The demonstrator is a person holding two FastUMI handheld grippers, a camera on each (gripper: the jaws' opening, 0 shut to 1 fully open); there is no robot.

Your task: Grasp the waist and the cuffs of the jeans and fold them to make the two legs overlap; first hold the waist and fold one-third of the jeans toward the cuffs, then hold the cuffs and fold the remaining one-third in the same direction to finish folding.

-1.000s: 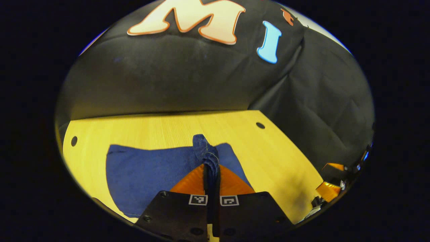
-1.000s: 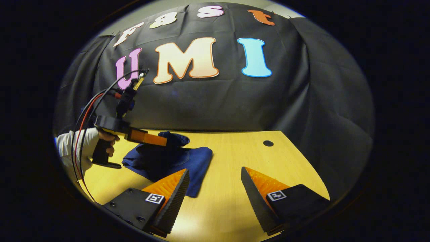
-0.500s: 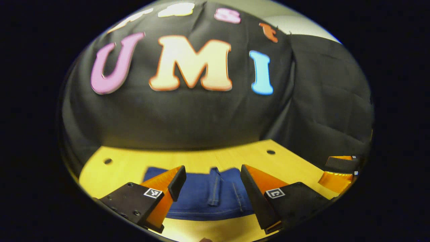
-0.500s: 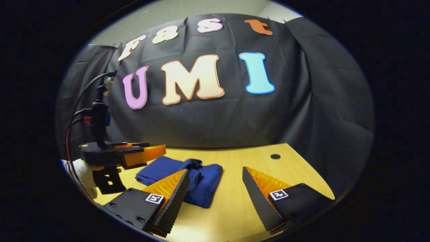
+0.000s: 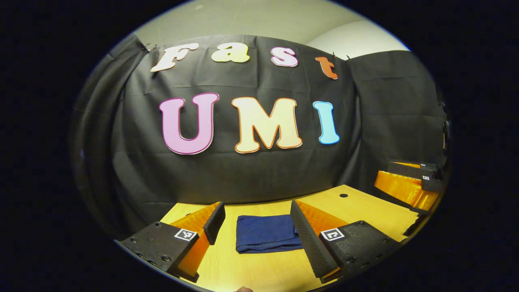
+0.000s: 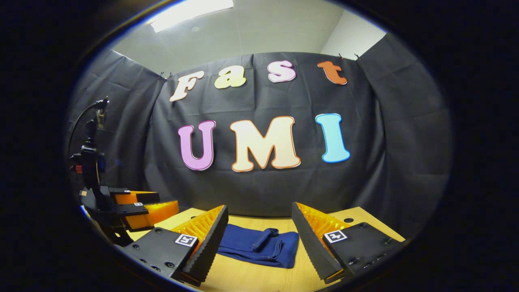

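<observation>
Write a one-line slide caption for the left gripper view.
Left tool open above the wooden table, folded blue jeans lying flat between its fingers, the right tool off to the side.

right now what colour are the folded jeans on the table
Dark blue denim; the jeans show best in the right gripper view, lying on the pale wooden table.

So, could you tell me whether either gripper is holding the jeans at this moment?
Neither: left gripper and right gripper are open, jeans lying folded on the table.

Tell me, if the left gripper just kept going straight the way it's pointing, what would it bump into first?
Probably the folded jeans, which lie on the table between the open left gripper's fingers. If it passes above them, it would reach the black cloth wall; depth is unclear.
</observation>
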